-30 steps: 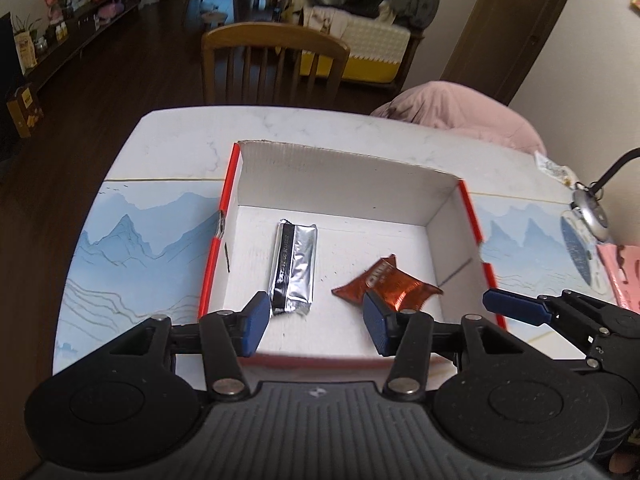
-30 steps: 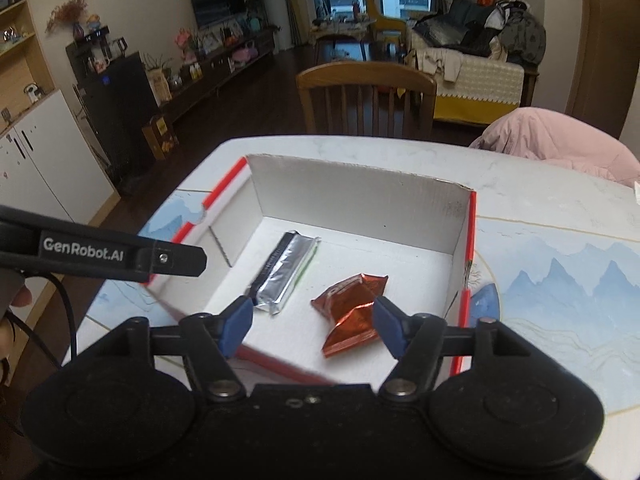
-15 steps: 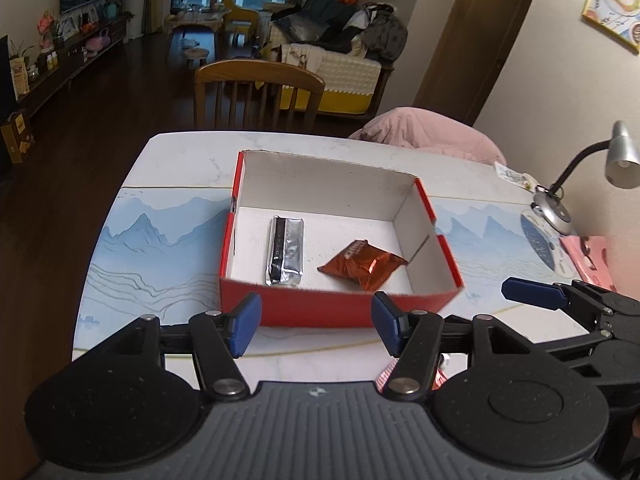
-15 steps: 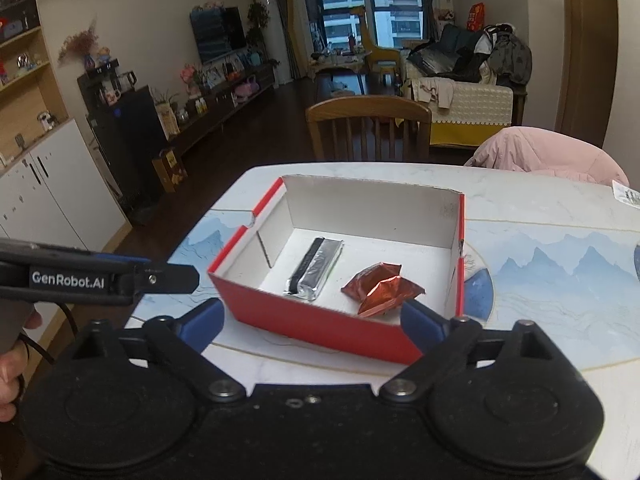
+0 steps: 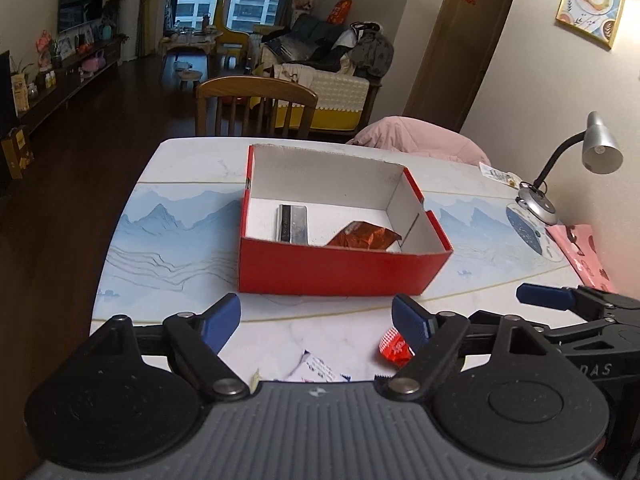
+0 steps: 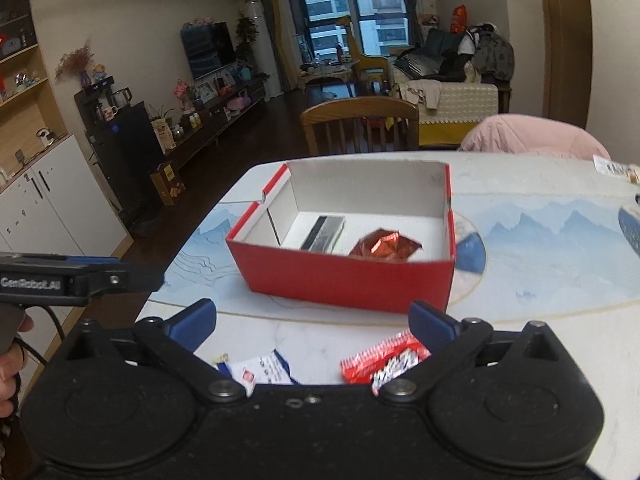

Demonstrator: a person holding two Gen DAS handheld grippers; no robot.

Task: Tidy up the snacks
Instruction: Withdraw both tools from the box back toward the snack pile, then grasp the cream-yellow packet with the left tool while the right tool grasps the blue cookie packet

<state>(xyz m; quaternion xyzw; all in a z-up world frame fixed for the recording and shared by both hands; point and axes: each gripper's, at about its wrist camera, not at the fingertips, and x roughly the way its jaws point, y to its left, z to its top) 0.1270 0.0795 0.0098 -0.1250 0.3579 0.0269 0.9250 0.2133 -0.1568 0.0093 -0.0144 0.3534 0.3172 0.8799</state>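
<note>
Snacks sit in two places on the table (image 5: 192,160). Inside the red box (image 5: 340,272), which stands toward the far edge, a silver bar (image 5: 294,229) lies beside a crumpled copper wrapper (image 5: 366,237), the two apart. On the near edge lie a red packet (image 6: 384,360) and a white and blue packet (image 6: 268,372), both partly hidden by the gripper bodies. The left gripper (image 5: 316,316) hangs over the near edge, its jaws opening and already fairly wide, with nothing between them. The right gripper (image 6: 312,320) hangs likewise, its jaws opening to their widest; the red packet lies below its right finger, not pinched. A lamp (image 5: 592,152) stands at the table's right edge.
</note>
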